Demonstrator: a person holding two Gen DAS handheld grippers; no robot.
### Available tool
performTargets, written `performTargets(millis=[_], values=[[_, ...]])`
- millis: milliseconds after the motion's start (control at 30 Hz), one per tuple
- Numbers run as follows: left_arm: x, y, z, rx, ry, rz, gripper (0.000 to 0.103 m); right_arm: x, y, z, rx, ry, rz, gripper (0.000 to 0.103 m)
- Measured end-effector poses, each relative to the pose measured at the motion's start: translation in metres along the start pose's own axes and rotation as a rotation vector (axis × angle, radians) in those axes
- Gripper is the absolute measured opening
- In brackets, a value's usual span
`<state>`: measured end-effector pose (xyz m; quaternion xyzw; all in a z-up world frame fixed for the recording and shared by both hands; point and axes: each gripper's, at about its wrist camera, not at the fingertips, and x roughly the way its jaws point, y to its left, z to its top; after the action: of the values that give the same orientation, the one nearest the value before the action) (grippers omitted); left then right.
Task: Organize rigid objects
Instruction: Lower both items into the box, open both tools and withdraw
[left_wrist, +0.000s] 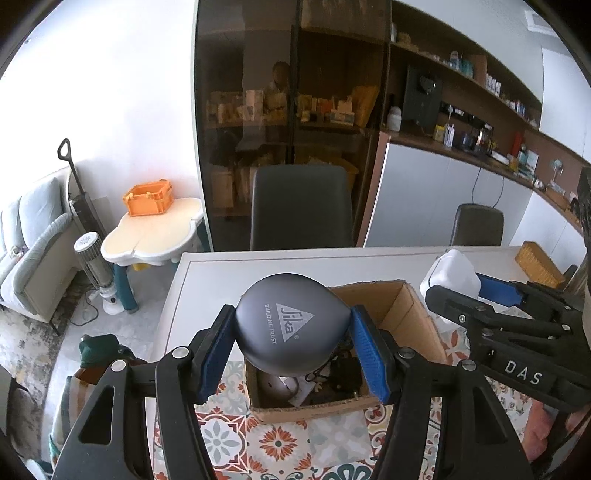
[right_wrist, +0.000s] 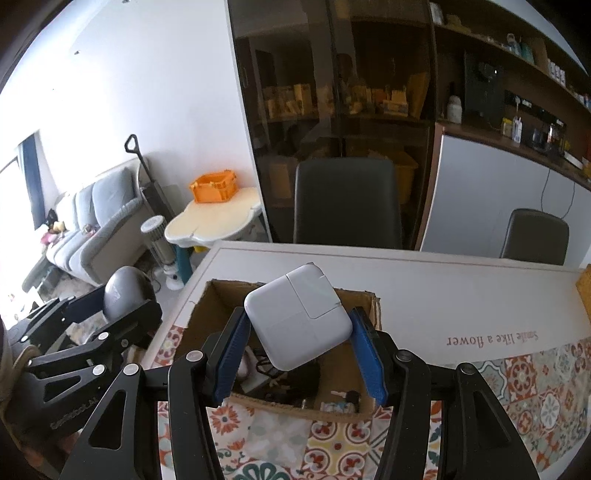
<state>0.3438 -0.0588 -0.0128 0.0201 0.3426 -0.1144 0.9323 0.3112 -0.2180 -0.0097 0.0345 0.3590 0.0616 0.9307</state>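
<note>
My left gripper (left_wrist: 293, 338) is shut on a grey rounded Sika case (left_wrist: 291, 325) and holds it above an open cardboard box (left_wrist: 410, 314) on the table. My right gripper (right_wrist: 299, 341) is shut on a white square power adapter (right_wrist: 297, 319) and holds it above the same box (right_wrist: 207, 314). The box holds dark cables, keys and small items. In the left wrist view the right gripper (left_wrist: 458, 291) with the adapter (left_wrist: 448, 275) is at the right. In the right wrist view the left gripper (right_wrist: 110, 306) with the grey case (right_wrist: 123, 290) is at the left.
The box stands on a patterned tile mat (left_wrist: 258, 439) on a white table (right_wrist: 443, 288). A woven basket (left_wrist: 537, 260) is at the table's far right. Two dark chairs (left_wrist: 301, 206) stand behind it, before a glass cabinet. A small side table with an orange crate (left_wrist: 149, 197) stands at the left.
</note>
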Motion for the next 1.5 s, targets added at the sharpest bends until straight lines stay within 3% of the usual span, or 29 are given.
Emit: performTargets(millis=[500,867,1000,1200,1500], values=[[0.065,-0.006,-0.010,0.021,0.184,0.015,0.062,0.071,-0.018,-0.008,0.017,0.205,-0.028,0.056],[0.097,-0.002,-0.028,0.015,0.296,0.031,0.062,0.099,-0.023,-0.023,0.016,0.289,-0.040,0.056],[0.092,-0.001,-0.025,0.026,0.276,0.058,0.063,0.104,-0.024,-0.025,0.017,0.302,-0.037,0.056],[0.076,0.009,-0.022,0.006,0.253,0.118,0.073,0.107,-0.024,-0.025,0.044,0.315,-0.009,0.056],[0.033,0.016,-0.026,-0.043,0.194,0.134,0.092,0.067,-0.017,-0.028,0.059,0.249,-0.058,0.073]])
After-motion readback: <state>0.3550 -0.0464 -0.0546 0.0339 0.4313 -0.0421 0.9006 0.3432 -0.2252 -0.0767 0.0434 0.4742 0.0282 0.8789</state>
